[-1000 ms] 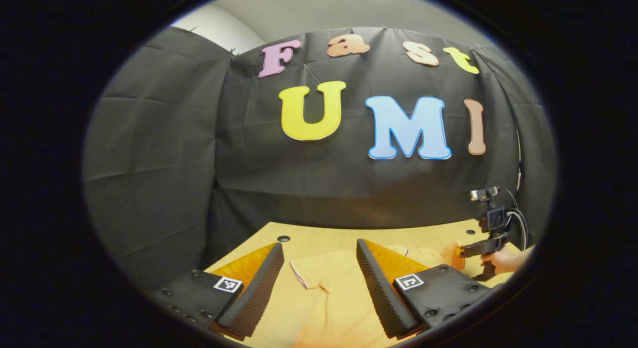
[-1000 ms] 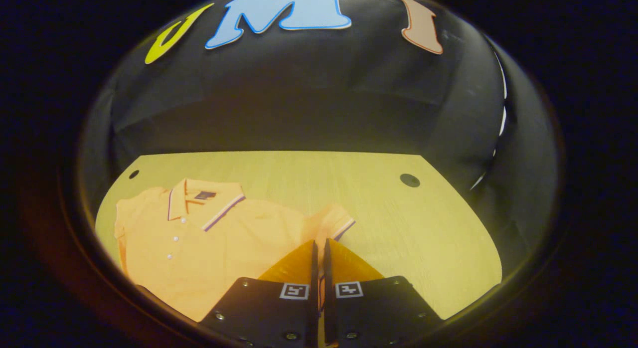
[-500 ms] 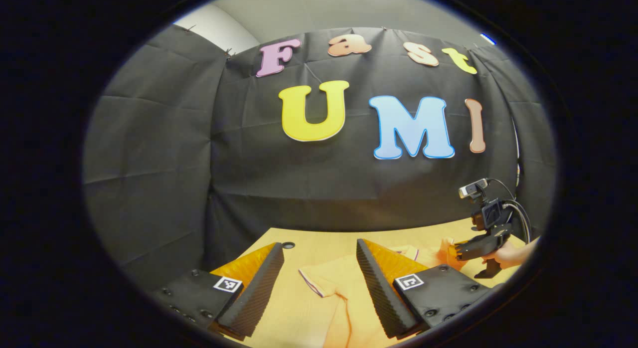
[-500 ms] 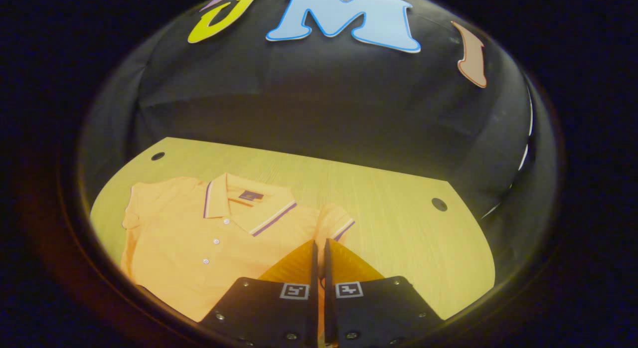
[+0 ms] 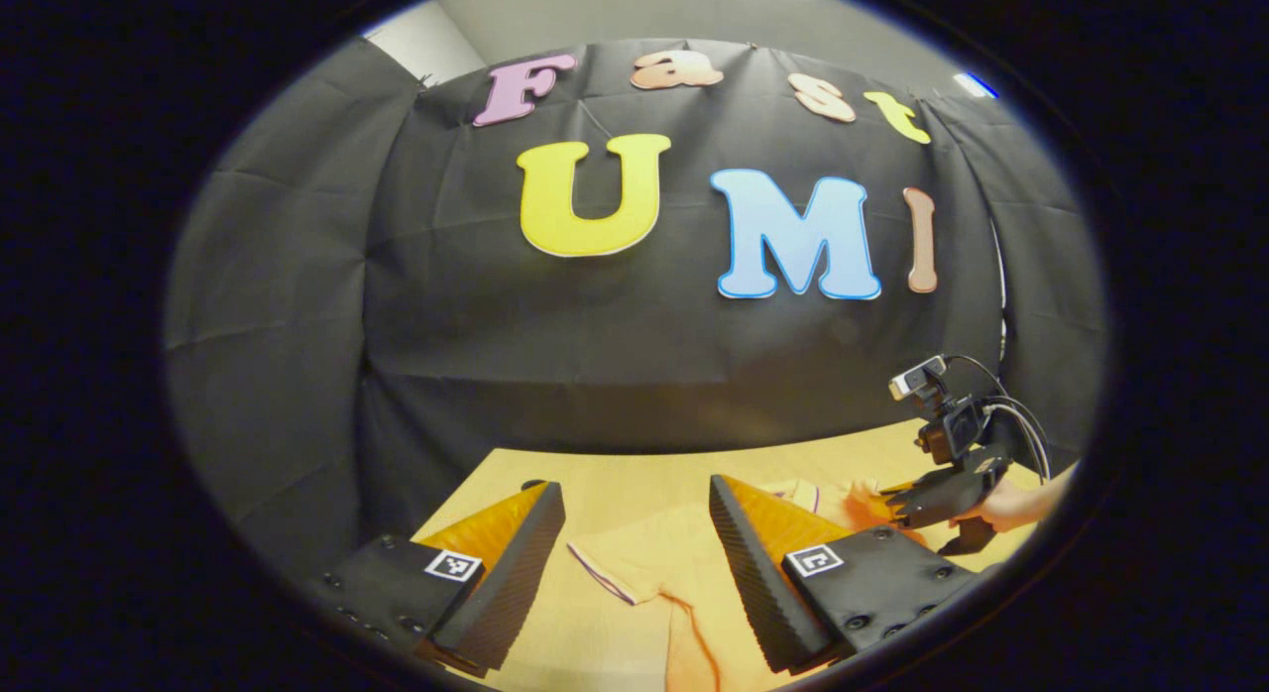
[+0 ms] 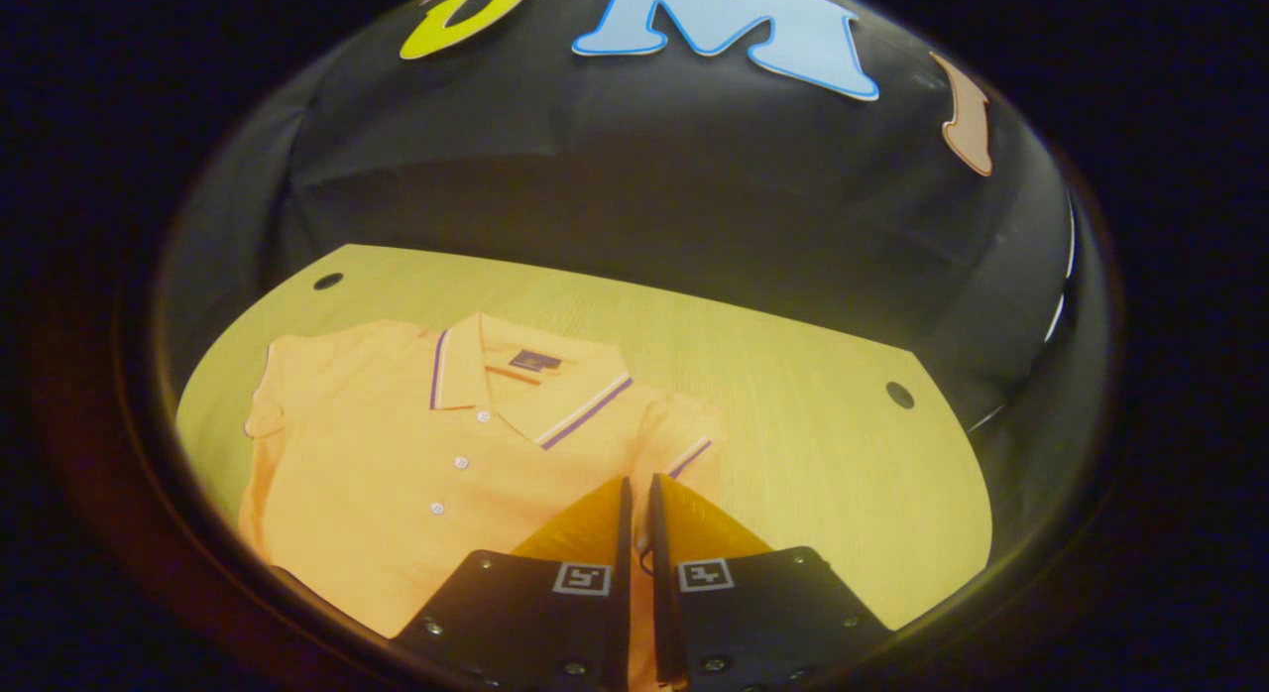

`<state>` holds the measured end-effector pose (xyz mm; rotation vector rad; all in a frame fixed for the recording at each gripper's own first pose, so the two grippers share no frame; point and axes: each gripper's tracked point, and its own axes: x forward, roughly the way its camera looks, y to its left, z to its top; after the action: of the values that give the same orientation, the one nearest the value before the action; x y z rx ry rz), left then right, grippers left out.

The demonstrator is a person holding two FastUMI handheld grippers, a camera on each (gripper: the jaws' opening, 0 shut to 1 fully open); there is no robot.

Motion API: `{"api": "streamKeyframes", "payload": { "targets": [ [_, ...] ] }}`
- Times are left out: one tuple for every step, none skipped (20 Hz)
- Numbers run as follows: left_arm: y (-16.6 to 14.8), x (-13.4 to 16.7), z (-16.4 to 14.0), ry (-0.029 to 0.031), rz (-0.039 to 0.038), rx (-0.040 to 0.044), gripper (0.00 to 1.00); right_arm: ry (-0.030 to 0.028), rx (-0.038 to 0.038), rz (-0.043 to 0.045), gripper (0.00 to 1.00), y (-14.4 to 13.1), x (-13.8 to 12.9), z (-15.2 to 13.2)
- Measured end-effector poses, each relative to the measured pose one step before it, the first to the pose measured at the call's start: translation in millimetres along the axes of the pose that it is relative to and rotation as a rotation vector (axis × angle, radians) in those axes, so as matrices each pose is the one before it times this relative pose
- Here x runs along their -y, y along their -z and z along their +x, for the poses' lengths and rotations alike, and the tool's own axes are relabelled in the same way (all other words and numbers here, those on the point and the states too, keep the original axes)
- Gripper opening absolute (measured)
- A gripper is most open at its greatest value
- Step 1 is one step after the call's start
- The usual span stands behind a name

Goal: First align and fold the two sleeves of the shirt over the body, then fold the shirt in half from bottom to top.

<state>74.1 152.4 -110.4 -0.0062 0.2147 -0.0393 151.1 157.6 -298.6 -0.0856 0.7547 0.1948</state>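
The right gripper (image 6: 636,494) has its jaws nearly closed, pinching the sleeve (image 6: 684,444) of the orange short-sleeved polo shirt (image 6: 426,474) lying flat on the light wooden desk (image 6: 793,375). The left gripper (image 5: 634,533) hovers with jaws wide apart over the shirt's other sleeve near the desk's far edge, holding nothing.

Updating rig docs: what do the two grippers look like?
Left gripper: black plates, each with a square black-and-white tag, ribbed wedge jaws. Right gripper: same plates and tags, plus a top camera and looped cables.
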Motion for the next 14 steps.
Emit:
{"api": "streamKeyframes", "payload": {
  "targets": [
    [-0.26, 0.45, 3.75, 0.00405, -0.00392, 0.00395, 0.95, -0.01059, -0.00154, 0.0002, 0.11, -0.18, -2.26, -0.22],
    [1.22, -0.46, 2.58, -0.00148, -0.00435, 0.00247, 0.95, -0.00279, -0.00363, -0.00259, 0.13, 2.08, -1.21, -0.16],
    [1.0, -0.37, 2.85, -0.00415, -0.004, 0.00142, 0.95, -0.00001, 0.00263, -0.00643, 0.25, -0.85, 0.23, -0.54],
    [0.71, 0.43, 2.9, -0.00579, -0.0029, 0.00055, 0.95, 0.00546, 0.00654, -0.00596, 0.33, -1.32, 1.1, -1.45],
    [0.04, -0.26, 2.89, -0.00769, 0.00013, 0.00191, 0.95, 0.00161, 0.00625, -0.00017, 0.34, -2.23, 0.49, -3.32],
    [0.54, -0.39, 1.41, -0.00857, 0.00375, 0.00105, 0.96, -0.01761, 0.00794, 0.00962, 0.36, -2.16, -5.24, -3.13],
    [-0.16, 1.15, 1.63, -0.00244, 0.00098, 0.00403, 0.95, -0.00625, 0.00979, 0.00432, 0.67, -3.38, -1.19, -5.42],
    [-1.32, 1.44, 1.83, -0.00284, 0.00045, 0.00208, 0.95, -0.00468, 0.01818, -0.00239, 0.73, -4.68, 0.34, -5.02],
    [0.11, 1.39, 1.78, -0.00312, -0.00175, 0.0017, 0.96, -0.00391, 0.01865, -0.00266, 0.75, -5.56, -1.28, -6.21],
    [0.66, 1.8, 3.56, -0.00535, -0.00313, -0.00138, 0.96, -0.00223, 0.0192, -0.00448, 0.77, -5.16, -1.17, -6.97],
    [1.81, 0.42, 2.5, -0.00614, -0.00452, -0.00273, 0.95, -0.00563, 0.02218, -0.00526, 0.87, -6.58, -0.58, -9.98],
    [3.02, -1.24, 2.14, -0.00613, -0.00881, -0.00339, 0.96, 0.00205, 0.02295, -0.00626, 0.91, -5.61, -0.7, -9.46],
    [3.26, -1.0, 2.4, -0.0069, -0.01049, -0.00425, 0.96, -0.00047, 0.02419, -0.00306, 0.96, -6.64, -0.38, -10.47],
    [5.27, -1.14, 4.72, -0.0081, -0.01154, -0.00794, 0.96, -0.00018, 0.02494, -0.00059, 0.95, -7.29, -2.07, -10.77]
  ]
}}
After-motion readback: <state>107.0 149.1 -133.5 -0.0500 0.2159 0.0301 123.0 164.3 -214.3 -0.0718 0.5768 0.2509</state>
